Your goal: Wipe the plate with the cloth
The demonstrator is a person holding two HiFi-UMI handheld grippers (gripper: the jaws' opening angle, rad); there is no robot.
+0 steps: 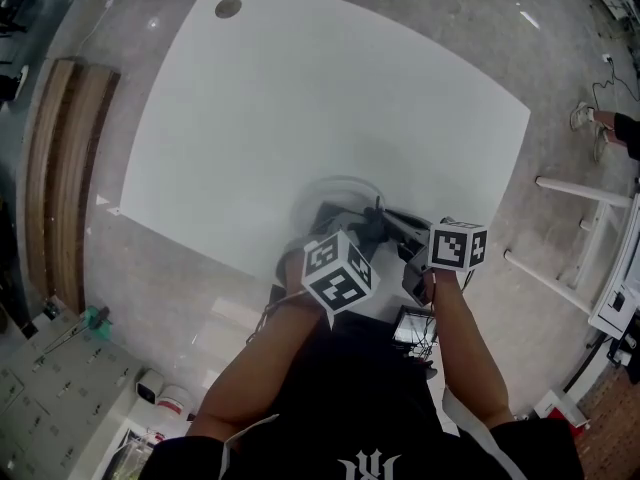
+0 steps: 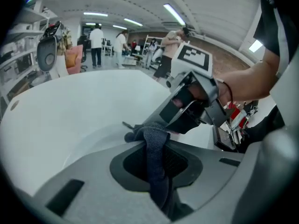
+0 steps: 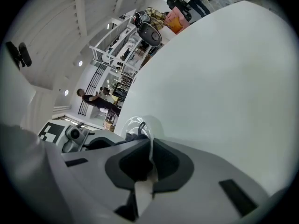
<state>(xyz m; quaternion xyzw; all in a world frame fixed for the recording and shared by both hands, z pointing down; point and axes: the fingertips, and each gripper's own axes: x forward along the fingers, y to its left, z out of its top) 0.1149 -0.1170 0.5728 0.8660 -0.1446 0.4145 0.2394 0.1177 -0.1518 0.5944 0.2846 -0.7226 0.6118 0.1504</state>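
**Plate.** The plate (image 3: 134,125) is pale and part see-through. In the head view it is blurred, and it sits over the white desk (image 1: 300,118), close to the desk edge nearest the person. The views do not show whether the plate rests on the desk or is lifted clear of it.

**Right tongs.** The right tongs (image 3: 150,158) are clamped on the rim of the plate. The right gripper view shows the thin rim edge-on between the two jaws, with the rest of the plate rising beyond the jaw tips. In the head view, these tongs reach the plate from its near right side.

**Left tongs.** The left tongs (image 2: 154,148) are clamped on the cloth (image 2: 150,135). The cloth is dark grey. A strip of it runs down between the jaws, and a bunched end sticks out past the tips. The bunched end lies at the face of the plate, just beside the right tongs. Contact between cloth and plate cannot be confirmed. These tongs approach the plate from its near left side.

**Surroundings.**
- A round cable hole (image 1: 228,8) lies in the desk, well apart from the plate at the far left corner.
- A wooden bench (image 1: 62,178) stands on the floor, well to the left of the plate.
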